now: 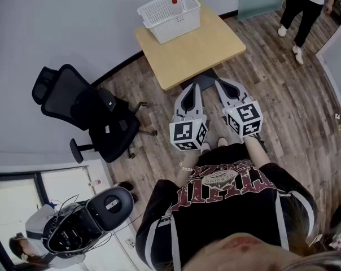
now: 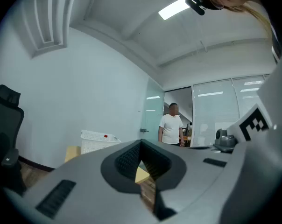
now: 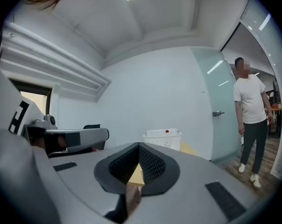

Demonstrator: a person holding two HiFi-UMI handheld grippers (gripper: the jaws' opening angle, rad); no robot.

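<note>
Jaws pressed together and empty, the left gripper (image 1: pixel 194 87) and right gripper (image 1: pixel 223 84) point at a square pale-wood table (image 1: pixel 187 52) just ahead. Beyond them, a white lattice-walled plastic basket (image 1: pixel 179 27) half-hides a red-topped item (image 1: pixel 174 2).

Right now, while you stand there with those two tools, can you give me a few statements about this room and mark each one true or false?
1. A white basket stands on the wooden table. True.
2. The basket is empty. False: a small red thing lies in it.
3. The left gripper clutches a cup. False: its fingers are together with nothing between them.
4. A black office chair stands left of the table in the head view. True.
5. The right gripper rests on the table. False: it is held in the air just short of the table.
</note>
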